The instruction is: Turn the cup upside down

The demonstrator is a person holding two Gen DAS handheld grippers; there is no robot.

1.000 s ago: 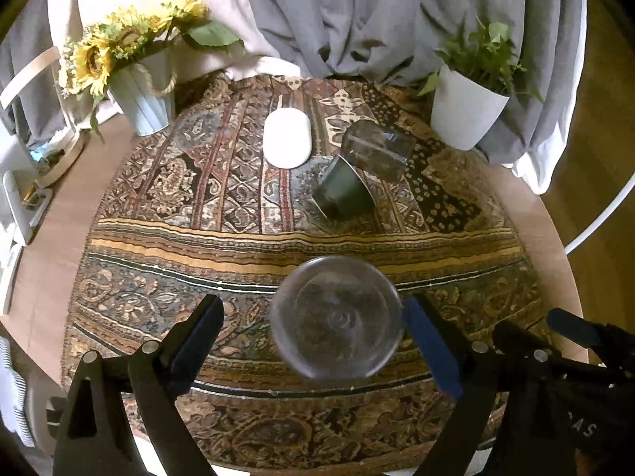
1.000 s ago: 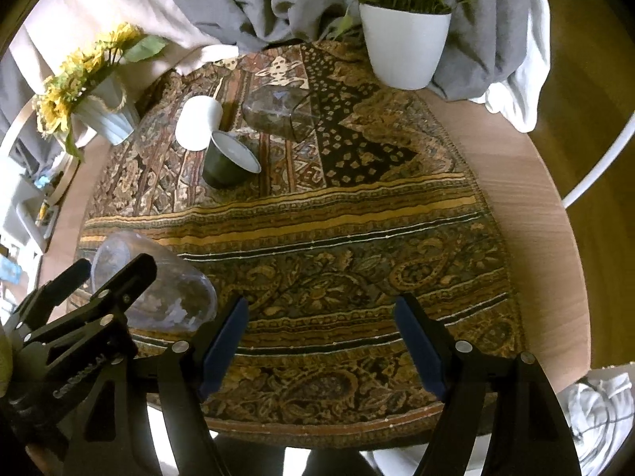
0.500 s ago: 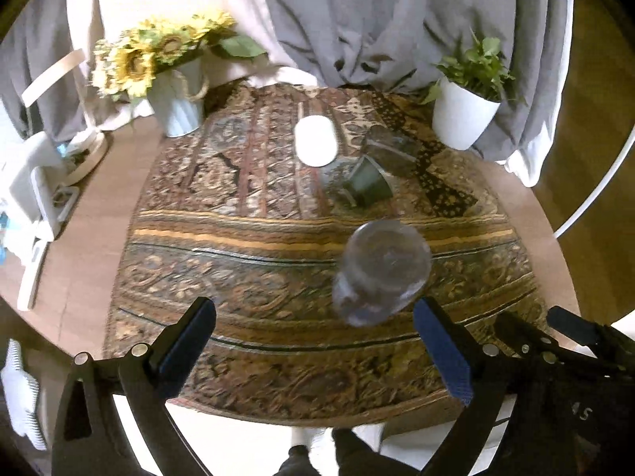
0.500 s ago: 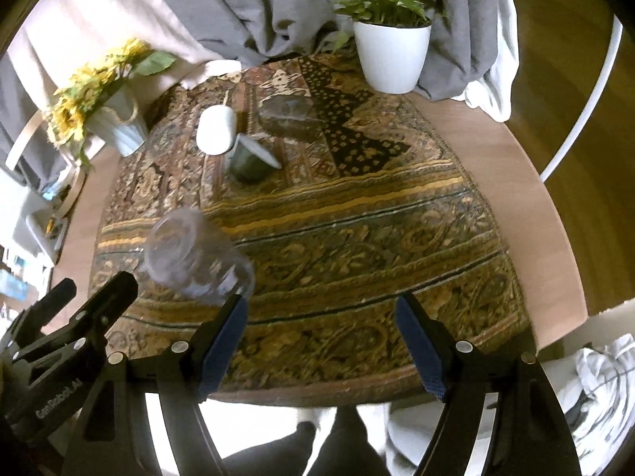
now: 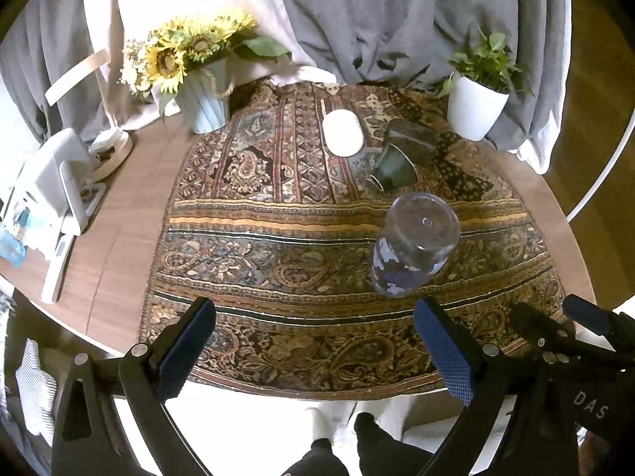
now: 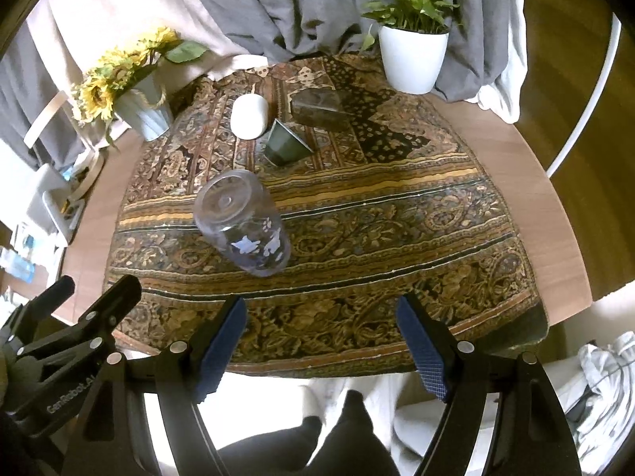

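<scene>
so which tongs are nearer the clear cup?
Left, slightly. Left tongs are open with the clear cup just beyond the right finger. Right tongs are open too; the cup sits off to their left.

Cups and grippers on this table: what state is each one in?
Clear glass cup: upside down on the cloth, released.
Dark green cup: on its side.
Smoky glass cup: on its side.
Left gripper: open, empty.
Right gripper: open, empty.

Sunflower vase (image 5: pixel 204 107), potted plant (image 5: pixel 476 111), patterned cloth (image 5: pixel 278 246)
</scene>
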